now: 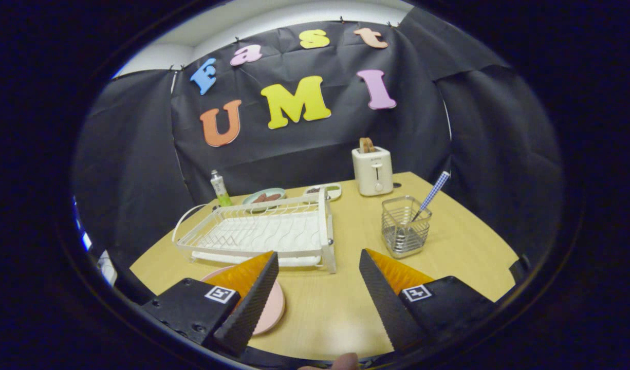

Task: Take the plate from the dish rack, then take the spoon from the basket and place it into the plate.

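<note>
The gripper [319,259] hangs above the near edge of the worktop [346,303] with its fingers spread wide apart and nothing between them. Under the left finger a pink plate [273,307] lies flat on the worktop close to the near edge, partly hidden by that finger. Just beyond the plate stands the white dish rack [258,234], with no dishes in it, towards the left side of the worktop. Beyond the right finger, near the right edge, a wire basket [405,226] holds a spoon [432,194] with a checked handle leaning out to the right. At the far edge stand a cream toaster [372,170], a small bottle [220,189] and two dishes [264,196] of food.
</note>
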